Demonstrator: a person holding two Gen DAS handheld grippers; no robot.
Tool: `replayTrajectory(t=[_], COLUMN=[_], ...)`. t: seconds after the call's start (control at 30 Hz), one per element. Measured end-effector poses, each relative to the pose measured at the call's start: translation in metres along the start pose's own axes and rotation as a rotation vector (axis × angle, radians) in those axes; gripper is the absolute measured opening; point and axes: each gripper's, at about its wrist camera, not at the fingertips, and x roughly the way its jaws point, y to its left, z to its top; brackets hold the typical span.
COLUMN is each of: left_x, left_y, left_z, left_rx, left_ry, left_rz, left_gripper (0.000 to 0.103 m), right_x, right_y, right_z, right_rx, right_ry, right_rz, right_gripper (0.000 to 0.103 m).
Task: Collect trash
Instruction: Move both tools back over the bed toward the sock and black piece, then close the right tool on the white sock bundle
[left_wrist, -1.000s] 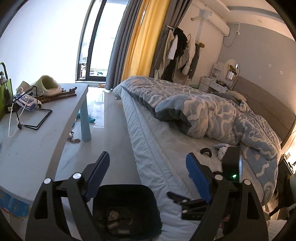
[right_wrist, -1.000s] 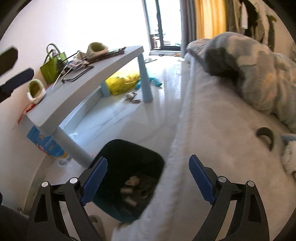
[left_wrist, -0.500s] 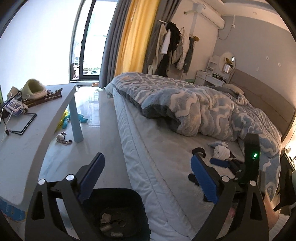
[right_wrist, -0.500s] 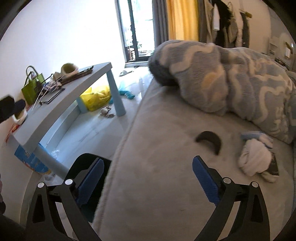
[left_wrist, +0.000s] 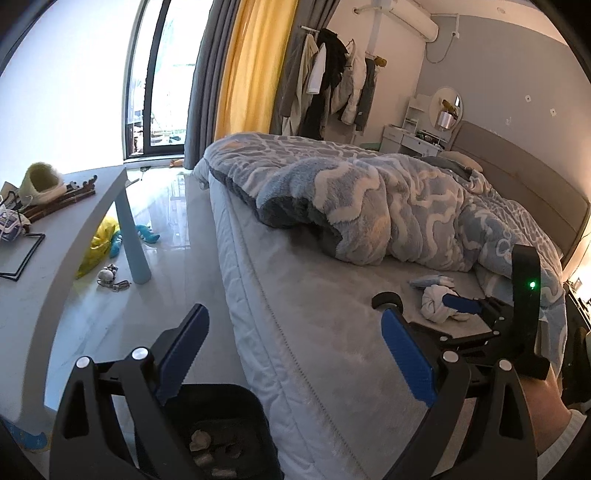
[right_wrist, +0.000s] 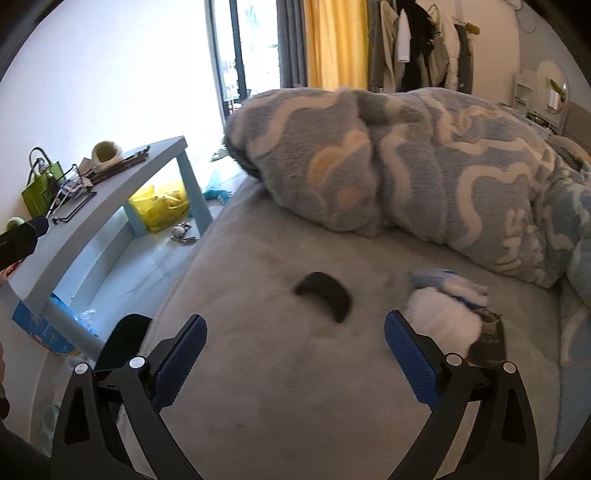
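— Two claws are seen, and both are spread wide with nothing between the pads. The left gripper (left_wrist: 291, 354) is held over the bin (left_wrist: 236, 424) at the bed's near side edge; the right gripper (right_wrist: 295, 358) is pointed down at the mattress (right_wrist: 295, 387).

— Which step is judged to be in hand?

— A reach, it seems. Trash is already lying in the bin: a few pale crumpled lumps (left_wrist: 201, 439) are made out at the bottom, though what they are cannot be told. More is left on the bed.

— Where exactly?

— A white wad (right_wrist: 443, 321) with a blue scrap is seen on the bare mattress, just beside the blanket's (right_wrist: 424, 166) lower edge and ahead of the right claw's right finger. A black curved piece (right_wrist: 325, 295) lies near it, toward the bed's side edge, between the two fingers in the right view but farther off. Whether that piece is trash cannot be told.

— What is called for next?

— The right claw probably has to be carried forward and to the right until the wad is bracketed, then lowered and closed. Soft stuff is expected to squash, so a deep bite is likely needed.

— Other containers?

— A green bag (right_wrist: 38, 192) is stood at the table's (right_wrist: 122, 206) far left corner; its contents are hidden. A yellow bag (right_wrist: 159, 206) lies on the floor under the table.
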Motion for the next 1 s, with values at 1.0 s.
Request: replayTrajectory(t=[1.0], left_x=[0.092], left_y=[-0.056], left_z=[-0.001], left_rx=[0.068], left_ry=[0.124], left_rz=[-0.091], left_gripper=[0.096], right_x=[0.037], right_y=[-0.092], right_z=[-0.006], right_rx=[0.020], right_ry=[0.121], right_rz=[-0.116], right_gripper=[0.069])
